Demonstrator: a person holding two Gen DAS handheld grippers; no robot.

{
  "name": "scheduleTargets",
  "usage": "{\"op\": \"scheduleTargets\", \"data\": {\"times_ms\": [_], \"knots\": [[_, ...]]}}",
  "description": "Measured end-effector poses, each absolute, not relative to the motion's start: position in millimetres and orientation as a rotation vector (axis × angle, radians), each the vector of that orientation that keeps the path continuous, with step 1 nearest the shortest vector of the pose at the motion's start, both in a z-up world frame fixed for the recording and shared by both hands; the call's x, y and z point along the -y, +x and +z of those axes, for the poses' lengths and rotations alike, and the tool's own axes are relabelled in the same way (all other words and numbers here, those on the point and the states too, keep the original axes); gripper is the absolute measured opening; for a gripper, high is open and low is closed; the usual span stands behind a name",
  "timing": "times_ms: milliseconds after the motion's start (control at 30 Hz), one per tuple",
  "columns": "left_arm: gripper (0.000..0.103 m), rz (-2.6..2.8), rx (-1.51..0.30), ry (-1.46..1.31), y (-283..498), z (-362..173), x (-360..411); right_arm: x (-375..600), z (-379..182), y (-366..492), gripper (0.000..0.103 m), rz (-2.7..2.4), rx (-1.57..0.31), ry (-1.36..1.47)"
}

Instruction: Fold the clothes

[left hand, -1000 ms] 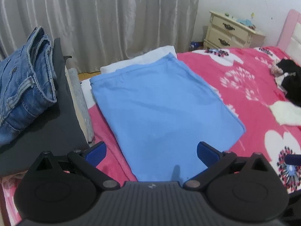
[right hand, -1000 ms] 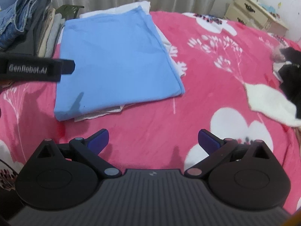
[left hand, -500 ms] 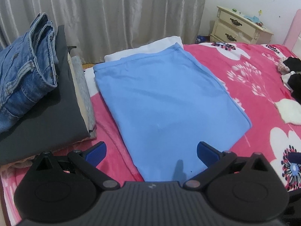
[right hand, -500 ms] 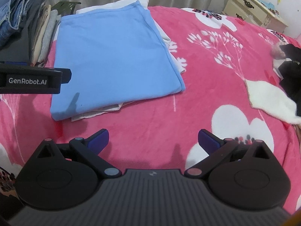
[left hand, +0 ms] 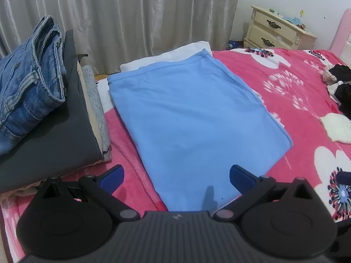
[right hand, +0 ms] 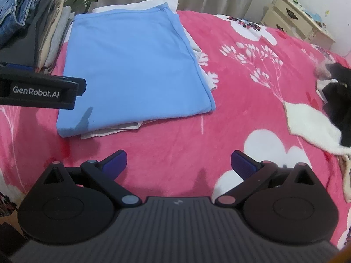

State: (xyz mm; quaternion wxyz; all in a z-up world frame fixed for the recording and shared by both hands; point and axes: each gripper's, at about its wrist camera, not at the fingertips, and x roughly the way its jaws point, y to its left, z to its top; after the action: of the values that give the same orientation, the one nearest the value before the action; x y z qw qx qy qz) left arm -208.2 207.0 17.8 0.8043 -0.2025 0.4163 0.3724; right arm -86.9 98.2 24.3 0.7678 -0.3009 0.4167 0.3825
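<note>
- The blue cloth (left hand: 193, 118) is laid flat on the pink bed (right hand: 230, 118), already folded to a neat rectangle; it is the landmark here.
- A white cloth (right hand: 114, 130) is seen under the blue cloth, its edges showing at the near and far ends, so the two seem to be stacked on purpose as a pile.
- Beside the blue cloth, on the curtain side, a stack of folded clothes (left hand: 54, 131) is kept, with jeans (left hand: 28, 87) on top; probably finished pieces are collected there.
- The left gripper (left hand: 176, 178) is held just over the near edge of the blue cloth, its fingers spread wide and grasping nothing.
- The right gripper (right hand: 178, 164) is held over bare bed, near the blue cloth's corner; its fingers are released too, nothing between them.
- Well apart from the blue cloth, toward the nightstand (left hand: 278, 30), black and white clothes (right hand: 318, 118) lie loose, probably the next to be folded.
- No container is visible.
</note>
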Motion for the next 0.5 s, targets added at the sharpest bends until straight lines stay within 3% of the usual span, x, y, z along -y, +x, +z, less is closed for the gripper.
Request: {"op": "scheduleTargets", "data": {"times_ms": [500], "knots": [[0.103,0.796,-0.897,-0.436,-209.5,16.7,-205.1,-102.3,23.7,-89.5,0.101,0.834,-0.905,-0.671]]}}
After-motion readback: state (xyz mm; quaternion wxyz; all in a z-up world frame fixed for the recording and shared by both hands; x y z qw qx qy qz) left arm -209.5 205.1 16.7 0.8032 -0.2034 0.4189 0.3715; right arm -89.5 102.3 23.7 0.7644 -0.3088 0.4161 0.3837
